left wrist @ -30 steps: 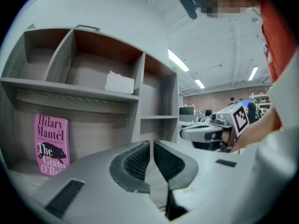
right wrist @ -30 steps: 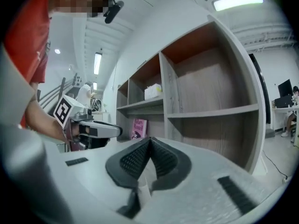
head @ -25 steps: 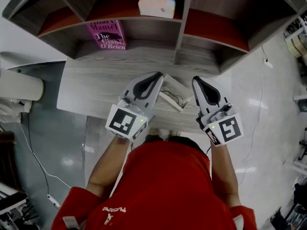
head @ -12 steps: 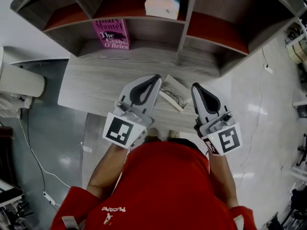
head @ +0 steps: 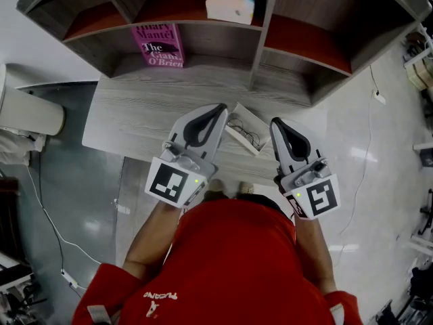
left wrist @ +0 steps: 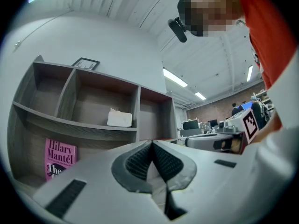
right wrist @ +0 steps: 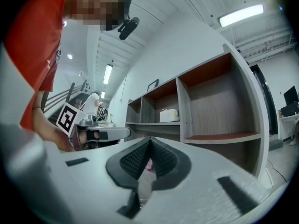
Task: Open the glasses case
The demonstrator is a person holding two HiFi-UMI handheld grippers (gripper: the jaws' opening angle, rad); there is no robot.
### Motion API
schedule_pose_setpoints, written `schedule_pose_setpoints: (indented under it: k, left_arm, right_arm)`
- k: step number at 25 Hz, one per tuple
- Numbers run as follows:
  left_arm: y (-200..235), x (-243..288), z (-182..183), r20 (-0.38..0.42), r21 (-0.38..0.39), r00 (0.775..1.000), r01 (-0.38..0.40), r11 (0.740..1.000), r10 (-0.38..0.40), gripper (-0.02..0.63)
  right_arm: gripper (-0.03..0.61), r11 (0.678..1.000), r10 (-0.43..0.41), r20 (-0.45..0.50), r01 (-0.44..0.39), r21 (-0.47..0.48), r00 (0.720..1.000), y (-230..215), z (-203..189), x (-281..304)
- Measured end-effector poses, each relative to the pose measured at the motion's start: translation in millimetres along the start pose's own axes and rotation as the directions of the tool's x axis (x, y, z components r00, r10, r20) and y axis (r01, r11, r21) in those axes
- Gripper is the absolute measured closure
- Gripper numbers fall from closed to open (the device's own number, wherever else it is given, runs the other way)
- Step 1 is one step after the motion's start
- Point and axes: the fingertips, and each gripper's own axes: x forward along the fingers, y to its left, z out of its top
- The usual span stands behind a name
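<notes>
A white glasses case (head: 245,128) lies open on the grey desk (head: 135,114), with dark-framed glasses (head: 247,137) inside it. It sits between my two grippers in the head view. My left gripper (head: 222,107) hovers just left of the case, shut and empty; its closed pads (left wrist: 150,158) meet tip to tip in the left gripper view. To the right of the case my right gripper (head: 274,122) is shut too, holding nothing, as its pads (right wrist: 148,157) show in the right gripper view. Both grippers point level toward the shelf unit.
A grey shelf unit (head: 257,46) with reddish boards stands at the desk's back edge. A pink book (head: 160,46) leans in its lower left bay and a white tissue pack (head: 233,2) rests on an upper shelf. The desk's near edge is by my body.
Both grippers have drawn slightly back toward me and risen a little from the open case. The case stays where it was.
</notes>
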Motion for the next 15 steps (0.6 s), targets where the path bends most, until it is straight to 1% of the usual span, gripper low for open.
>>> schedule_pose_setpoints:
  k: [15]
  left_arm:
    - [-3.9, 1.1, 1.4, 0.000, 0.000, 1.000, 0.008, 1.000, -0.008, 0.604]
  right_arm:
    - [0.574, 1.000, -0.011, 0.001, 0.011, -0.001, 1.000, -2.7, 1.1, -6.1]
